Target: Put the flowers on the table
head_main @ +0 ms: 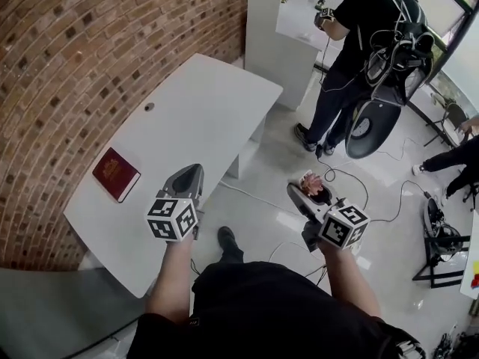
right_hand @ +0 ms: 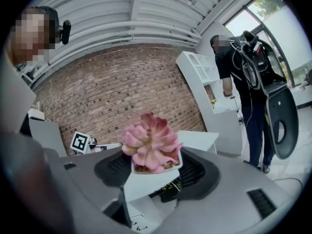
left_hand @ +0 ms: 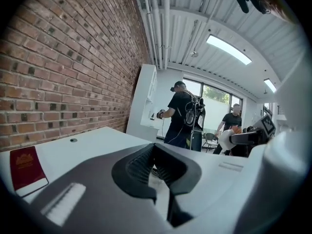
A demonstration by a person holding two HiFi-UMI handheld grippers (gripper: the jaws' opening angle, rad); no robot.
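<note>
flowers, a rosette of fleshy pink petals in a square white pot, sit clamped in our right gripper, off the right edge of the smooth white surface, above the glossy floor. our left gripper, ribbed pads drawn together on nothing, hovers over that surface's near edge.

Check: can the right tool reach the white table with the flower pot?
Probably, with a move left: the right tool, shut on the flower pot, hangs over floor beside the table; only the left tool sits between.
</note>
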